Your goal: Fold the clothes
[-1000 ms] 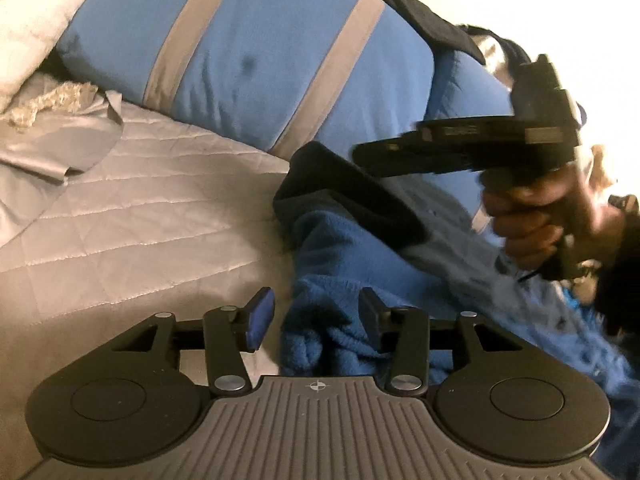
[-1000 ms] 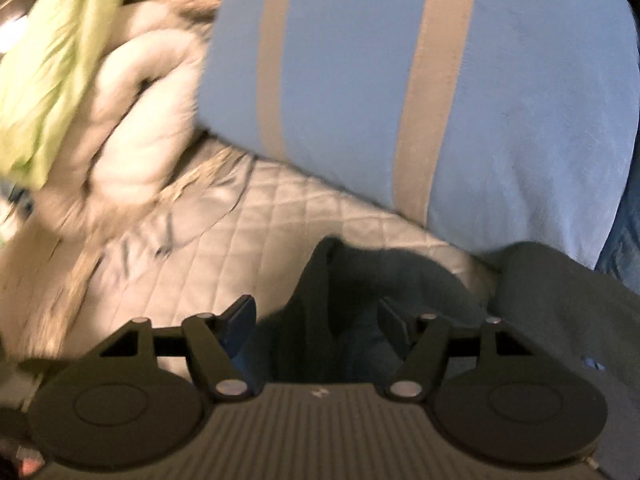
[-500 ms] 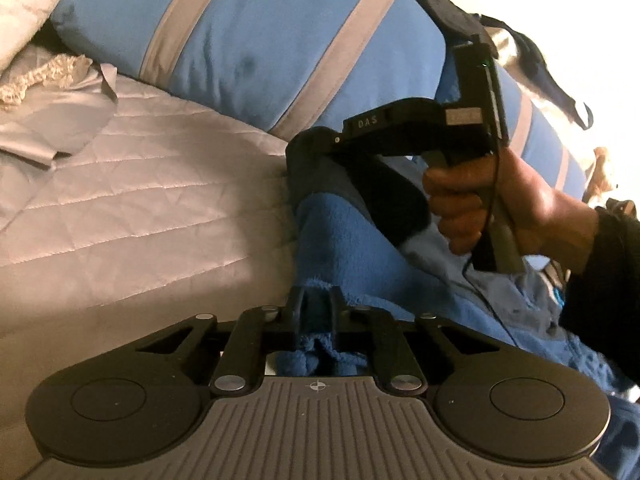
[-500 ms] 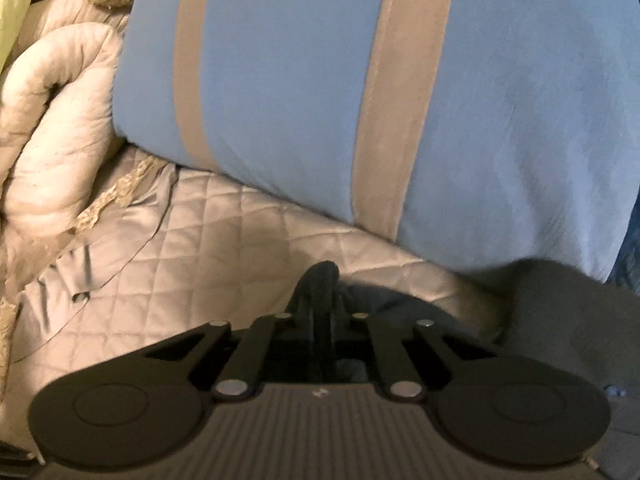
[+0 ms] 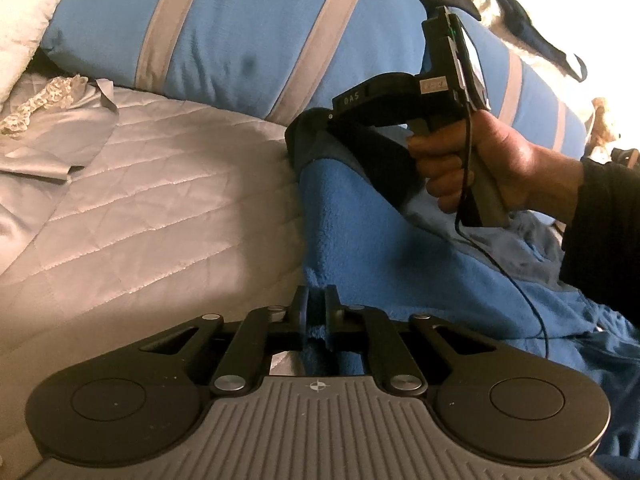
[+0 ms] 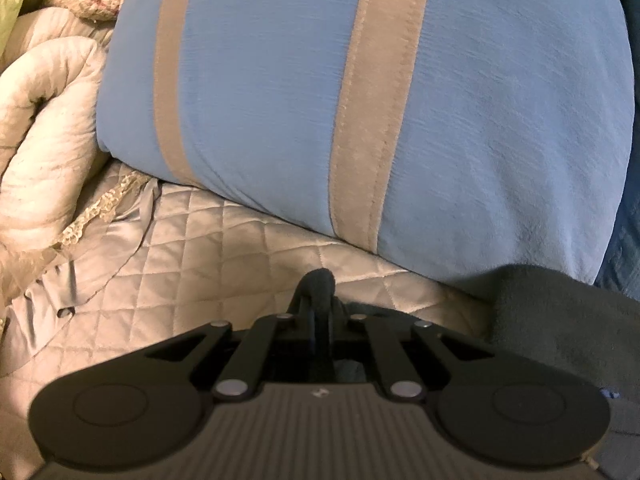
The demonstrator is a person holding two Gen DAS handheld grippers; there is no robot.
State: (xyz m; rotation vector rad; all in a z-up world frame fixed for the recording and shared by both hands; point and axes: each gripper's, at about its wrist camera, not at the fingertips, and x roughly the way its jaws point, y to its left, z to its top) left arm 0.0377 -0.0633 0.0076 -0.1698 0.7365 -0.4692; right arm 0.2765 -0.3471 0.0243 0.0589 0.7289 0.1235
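A blue fleece garment (image 5: 384, 248) with a dark navy collar end (image 5: 312, 140) lies on the quilted bed cover. My left gripper (image 5: 316, 304) is shut on its near blue edge, which shows as a strip of fleece pinched between the fingers. In the left wrist view a hand holds the right gripper (image 5: 332, 114), whose tip sits at the navy collar end. In the right wrist view the right gripper (image 6: 318, 300) is shut on a dark fold of that garment (image 6: 318, 280), which bulges above the fingertips. More dark cloth (image 6: 552, 320) spreads to its right.
A large blue pillow with grey stripes (image 5: 248, 40) (image 6: 360, 100) lies just behind the garment. A rolled cream quilt (image 6: 44, 140) and a lace-edged grey sheet (image 5: 52, 128) sit at the left. The grey quilted bed cover (image 5: 160, 208) spreads to the left of the garment.
Both grippers went from open to shut, each pinching the garment. The right gripper came down to the navy collar end; the left closed on the near blue edge.
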